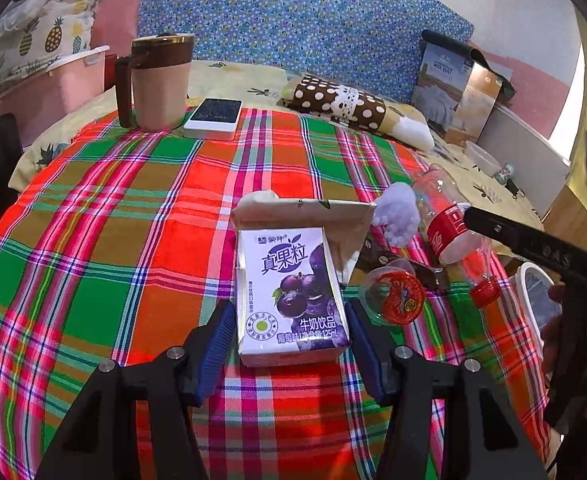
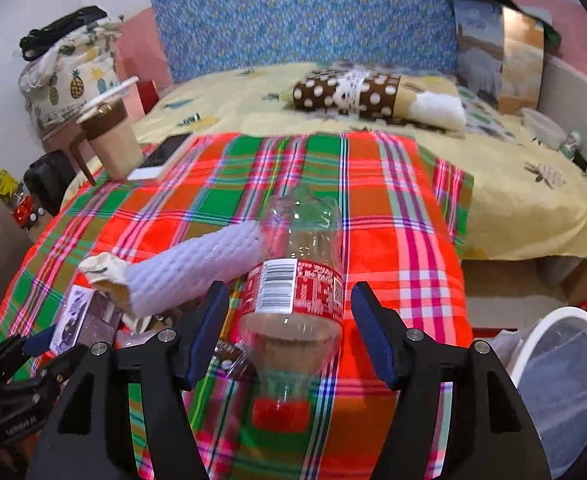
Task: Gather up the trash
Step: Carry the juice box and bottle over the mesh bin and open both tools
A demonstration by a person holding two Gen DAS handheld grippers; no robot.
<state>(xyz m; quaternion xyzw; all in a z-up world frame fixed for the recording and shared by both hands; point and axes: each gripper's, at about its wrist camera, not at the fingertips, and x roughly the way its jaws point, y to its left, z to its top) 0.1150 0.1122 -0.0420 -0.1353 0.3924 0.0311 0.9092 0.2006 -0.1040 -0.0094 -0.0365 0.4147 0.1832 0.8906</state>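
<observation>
1. Left tongs [image 1: 289, 344]: low over the plaid worktop [image 1: 133, 208], level, pointing forward. Jaws spread wide either side of the purple milk carton [image 1: 293, 292], pads near its sides (contact not clear).
2. Right tongs [image 2: 289, 332]: also low, jaws apart, straddling the clear cola bottle [image 2: 297, 280] lying cap-toward-camera; gaps both sides.
3. White bin [image 2: 561, 380] sits just off the worktop's right edge.
</observation>
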